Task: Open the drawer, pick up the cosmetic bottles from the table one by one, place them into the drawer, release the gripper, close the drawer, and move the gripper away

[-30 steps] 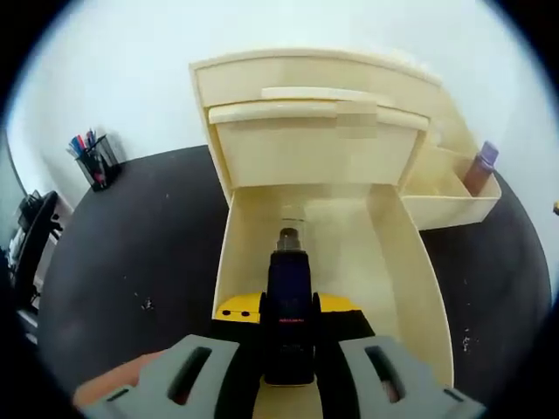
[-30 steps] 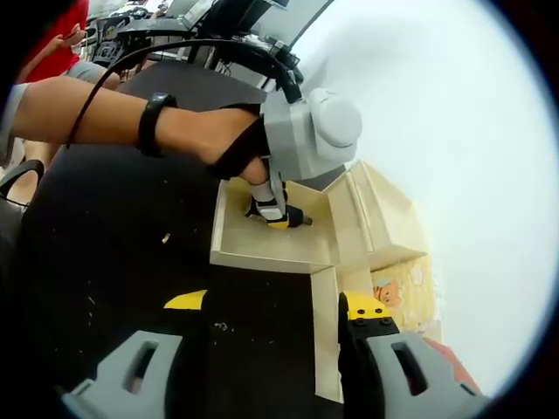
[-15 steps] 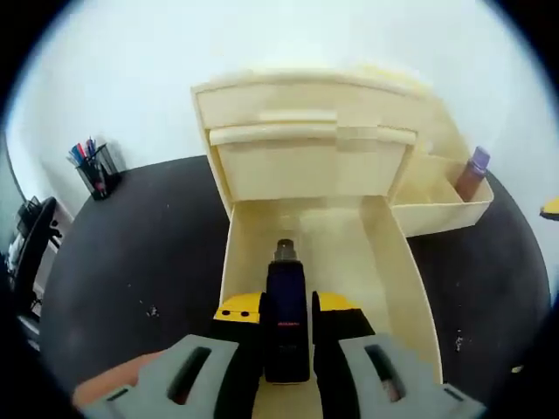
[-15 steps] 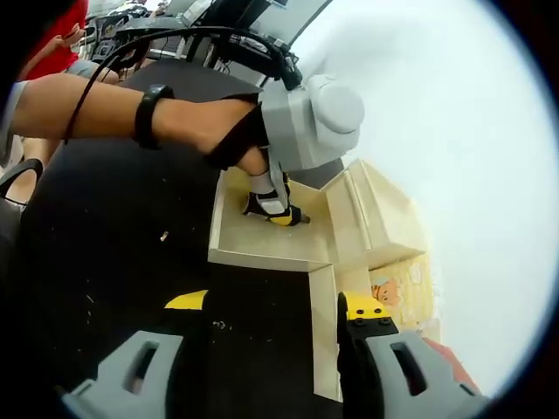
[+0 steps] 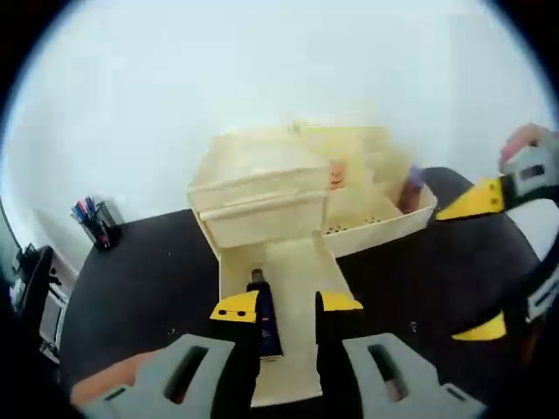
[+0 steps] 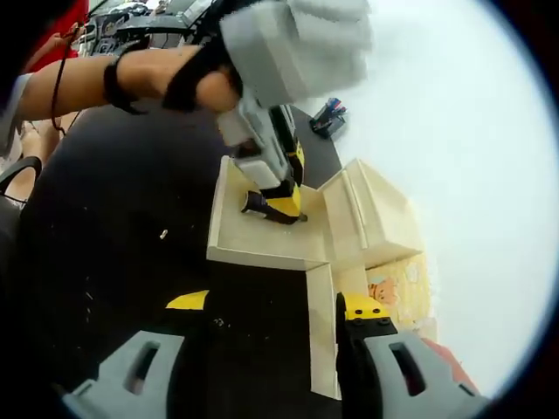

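1. A round black table top [image 5: 131, 288] carries a cream wooden organiser with drawers [image 5: 262, 196] at the centre of the left gripper view, its lowest drawer [image 5: 288, 349] pulled open toward six o'clock.
2. A dark blue cosmetic bottle with a brass-coloured cap [image 5: 262, 310] now lies flat on the drawer floor. A second ago the left gripper [image 5: 288, 305] pinched it; now the yellow-tipped jaws stand spread, the bottle lying by the left jaw, and the whole gripper has lifted up and back.
3. In the right gripper view the left gripper [image 6: 275, 188] hangs above the open drawer [image 6: 262, 236] at twelve o'clock, higher than before, the bottle [image 6: 262, 208] lying below it.
4. This bottle looks delivered; judging by that, further bottles or closing the drawer come next.
5. The right gripper [image 6: 271, 314] hovers at six o'clock, jaws apart, holding nothing, as earlier.
6. A purple-capped bottle [image 5: 410, 188] stands in the organiser's side tray at two o'clock.
7. A black mesh pen pot [image 5: 94, 229] sits at nine o'clock.
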The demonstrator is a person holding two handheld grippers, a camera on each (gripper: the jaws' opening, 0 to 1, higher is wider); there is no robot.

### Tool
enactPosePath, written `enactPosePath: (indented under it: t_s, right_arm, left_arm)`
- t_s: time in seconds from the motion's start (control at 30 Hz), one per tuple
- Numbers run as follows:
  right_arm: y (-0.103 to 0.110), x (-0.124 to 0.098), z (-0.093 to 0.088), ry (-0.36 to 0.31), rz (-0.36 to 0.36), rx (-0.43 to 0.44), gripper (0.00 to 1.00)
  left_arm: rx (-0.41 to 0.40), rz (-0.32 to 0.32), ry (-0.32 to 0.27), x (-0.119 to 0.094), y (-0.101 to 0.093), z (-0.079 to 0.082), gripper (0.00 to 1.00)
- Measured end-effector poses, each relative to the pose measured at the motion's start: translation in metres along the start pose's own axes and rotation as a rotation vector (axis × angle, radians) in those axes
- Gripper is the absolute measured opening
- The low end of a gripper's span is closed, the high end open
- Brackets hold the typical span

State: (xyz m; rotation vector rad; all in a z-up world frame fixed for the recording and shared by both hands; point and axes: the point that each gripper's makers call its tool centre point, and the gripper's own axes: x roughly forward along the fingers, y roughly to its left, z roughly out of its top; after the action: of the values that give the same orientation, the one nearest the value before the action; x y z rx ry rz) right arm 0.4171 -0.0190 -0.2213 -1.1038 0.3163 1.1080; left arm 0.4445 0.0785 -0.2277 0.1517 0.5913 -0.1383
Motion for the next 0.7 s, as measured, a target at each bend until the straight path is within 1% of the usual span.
enactPosePath:
  t_s: [0.1, 0.17, 0.27, 0.5, 0.63, 0.7]
  right_arm:
    - [-0.001, 0.001, -0.002, 0.005, -0.004, -0.001, 0.51]
    - [-0.003, 0.001, -0.002, 0.009, -0.007, -0.002, 0.50]
    - [-0.003, 0.001, -0.004, 0.016, -0.010, -0.005, 0.50]
    - [0.003, 0.002, -0.005, 0.035, 0.002, -0.024, 0.49]
    - [0.010, -0.001, -0.006, 0.043, 0.027, -0.056, 0.49]
    - [0.014, -0.004, -0.005, 0.039, 0.039, -0.070, 0.49]
  left_arm:
    - [0.033, -0.031, -0.041, -0.019, -0.012, 0.001, 0.20]
    - [0.060, -0.046, -0.061, -0.033, -0.020, -0.002, 0.20]
    - [0.104, -0.053, -0.075, -0.046, -0.028, -0.008, 0.20]
    - [0.141, -0.084, -0.078, -0.065, -0.038, -0.026, 0.24]
    - [0.155, -0.099, -0.069, -0.066, -0.041, -0.036, 0.26]
    - [0.158, -0.102, -0.057, -0.065, -0.042, -0.045, 0.26]
